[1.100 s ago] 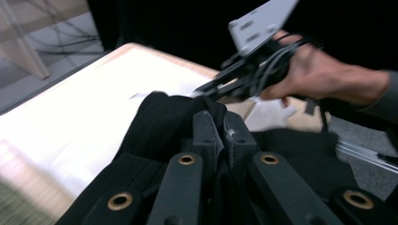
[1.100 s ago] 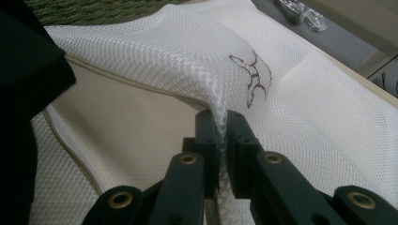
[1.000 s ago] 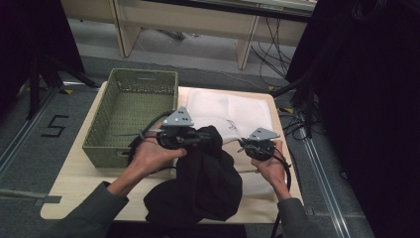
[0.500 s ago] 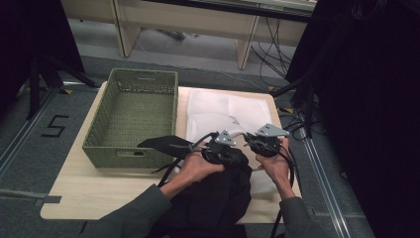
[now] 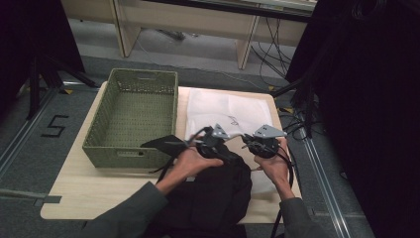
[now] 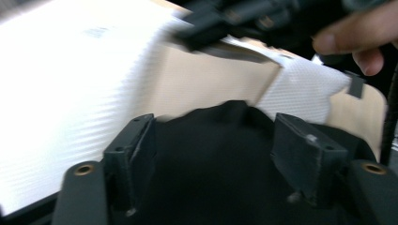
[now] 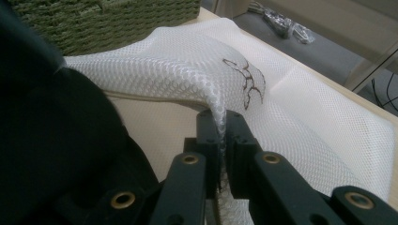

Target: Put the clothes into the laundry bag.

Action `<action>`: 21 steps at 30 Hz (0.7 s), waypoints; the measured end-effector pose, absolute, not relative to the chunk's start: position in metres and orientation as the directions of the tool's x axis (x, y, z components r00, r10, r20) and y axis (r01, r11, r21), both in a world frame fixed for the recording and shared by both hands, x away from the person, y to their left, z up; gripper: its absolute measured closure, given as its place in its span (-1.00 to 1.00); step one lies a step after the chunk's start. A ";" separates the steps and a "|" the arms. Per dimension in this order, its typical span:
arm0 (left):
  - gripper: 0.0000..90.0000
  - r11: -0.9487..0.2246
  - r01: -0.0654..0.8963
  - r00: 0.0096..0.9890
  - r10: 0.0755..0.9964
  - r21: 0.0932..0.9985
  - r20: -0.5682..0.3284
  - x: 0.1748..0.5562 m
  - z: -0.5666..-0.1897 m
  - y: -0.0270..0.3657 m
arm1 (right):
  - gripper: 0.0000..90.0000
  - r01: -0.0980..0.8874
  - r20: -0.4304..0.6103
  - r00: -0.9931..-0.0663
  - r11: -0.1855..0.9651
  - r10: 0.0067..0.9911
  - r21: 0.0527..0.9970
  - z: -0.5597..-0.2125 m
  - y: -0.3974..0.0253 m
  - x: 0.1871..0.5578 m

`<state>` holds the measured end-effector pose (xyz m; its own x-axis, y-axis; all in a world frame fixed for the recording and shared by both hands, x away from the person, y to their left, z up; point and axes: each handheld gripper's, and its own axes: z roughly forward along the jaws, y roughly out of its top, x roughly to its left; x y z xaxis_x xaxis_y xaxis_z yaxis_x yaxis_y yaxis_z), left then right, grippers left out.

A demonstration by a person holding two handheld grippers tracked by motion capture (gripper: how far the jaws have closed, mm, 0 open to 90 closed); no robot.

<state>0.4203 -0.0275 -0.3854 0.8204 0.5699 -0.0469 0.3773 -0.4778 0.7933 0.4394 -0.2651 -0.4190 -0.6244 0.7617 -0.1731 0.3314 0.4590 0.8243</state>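
Two soft things in hand here: a white mesh laundry bag (image 7: 291,117) and a black fabric garment (image 5: 218,193). Probably very light, both, and wholly limp; no stiffness to lean on, so likely to sag and fold wherever unsupported. Best taken at an edge or hem, pinched through a doubled fold rather than a single layer, since open netting may slide or snag on a jaw corner.

Right gripper (image 7: 224,140): jaws narrow, clamped on a raised ridge of the mesh bag's near edge, lifting it off the pale wooden tabletop (image 5: 99,183) into a tent. Left gripper (image 6: 220,154): jaws wide apart, straddling the bunched black cloth without pinching it, pointed toward the bag's lifted edge. Judged as readying the bag's mouth for stuffing, though the opening itself hard to make out.

Mesh bag: white, fine honeycomb netting, flat and rectangular, with a dark scribbled mark (image 7: 246,79) near the middle; spread across the far right of the tabletop, just beside the green woven basket (image 5: 131,119). Garment: matt black, crumpled in a heap at the near edge between the person's forearms, one flap trailing toward the basket, overlapping the bag's near border.
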 end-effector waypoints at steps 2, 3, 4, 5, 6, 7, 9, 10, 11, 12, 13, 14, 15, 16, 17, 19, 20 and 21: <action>-0.38 -0.488 0.363 0.806 0.591 0.794 -0.005 0.419 -0.373 0.002 | 0.91 0.303 -0.203 -0.619 0.469 0.759 0.829 -0.420 -0.265 0.440; -0.38 -0.494 0.361 0.798 0.603 0.791 0.013 0.419 -0.369 0.017 | 0.91 0.300 -0.207 -0.620 0.473 0.757 0.829 -0.420 -0.265 0.440; -0.38 -0.481 0.377 0.775 0.632 0.791 0.015 0.419 -0.367 0.036 | 0.91 0.301 -0.211 -0.621 0.479 0.755 0.824 -0.420 -0.264 0.439; -0.38 -0.468 0.392 0.759 0.652 0.792 0.010 0.419 -0.367 0.048 | 0.91 0.311 -0.208 -0.626 0.486 0.751 0.817 -0.419 -0.264 0.439; -0.37 -0.460 0.410 0.741 0.671 0.788 0.006 0.419 -0.368 0.061 | 0.91 0.301 -0.212 -0.629 0.486 0.748 0.821 -0.420 -0.264 0.440; -0.37 -0.449 0.433 0.725 0.689 0.782 -0.006 0.418 -0.370 0.075 | 0.91 0.307 -0.204 -0.623 0.476 0.755 0.824 -0.420 -0.263 0.440; -0.38 -0.423 0.477 0.704 0.709 0.771 -0.047 0.416 -0.376 0.091 | 0.91 0.313 -0.205 -0.628 0.485 0.750 0.817 -0.419 -0.264 0.440; -0.36 -0.391 0.501 0.689 0.720 0.772 -0.083 0.414 -0.380 0.100 | 0.91 0.310 -0.208 -0.629 0.487 0.749 0.816 -0.419 -0.264 0.440; -0.32 -0.375 0.512 0.680 0.727 0.773 -0.097 0.414 -0.383 0.104 | 0.91 0.316 -0.201 -0.631 0.485 0.749 0.815 -0.420 -0.264 0.440; -0.31 -0.369 0.523 0.676 0.729 0.768 -0.110 0.414 -0.387 0.108 | 0.91 0.324 -0.193 -0.633 0.483 0.749 0.814 -0.420 -0.264 0.440; -0.31 -0.374 0.530 0.676 0.728 0.761 -0.113 0.415 -0.392 0.111 | 0.91 0.326 -0.193 -0.628 0.481 0.754 0.814 -0.420 -0.264 0.440; -0.28 -0.370 0.539 0.676 0.726 0.757 -0.126 0.415 -0.397 0.111 | 0.91 0.332 -0.188 -0.627 0.478 0.756 0.813 -0.420 -0.264 0.439; -0.23 -0.368 0.548 0.678 0.721 0.752 -0.141 0.416 -0.401 0.111 | 0.91 0.348 -0.175 -0.620 0.468 0.765 0.813 -0.420 -0.263 0.438; -0.11 -0.363 0.553 0.683 0.713 0.750 -0.158 0.417 -0.404 0.111 | 0.91 0.337 -0.181 -0.623 0.470 0.761 0.816 -0.420 -0.263 0.438; 0.09 -0.372 0.547 0.689 0.709 0.750 -0.151 0.417 -0.406 0.111 | 0.91 0.336 -0.183 -0.626 0.473 0.758 0.815 -0.420 -0.263 0.438; 0.59 -0.374 0.528 0.685 0.718 0.763 -0.122 0.417 -0.406 0.111 | 0.91 0.330 -0.190 -0.629 0.479 0.754 0.813 -0.420 -0.264 0.439; 0.59 -0.356 0.535 0.685 0.714 0.766 -0.148 0.416 -0.405 0.111 | 0.91 0.330 -0.190 -0.629 0.479 0.754 0.813 -0.420 -0.264 0.439; 0.75 -0.357 0.523 0.692 0.708 0.774 -0.141 0.415 -0.403 0.110 | 0.91 0.335 -0.184 -0.627 0.475 0.757 0.813 -0.419 -0.264 0.439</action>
<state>0.4151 0.1101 -0.4029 0.6917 0.7084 -0.1408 0.5228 -0.3566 0.7743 0.4387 -0.2639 -0.4195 -0.6268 0.7571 -0.1841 0.3353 0.4754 0.8133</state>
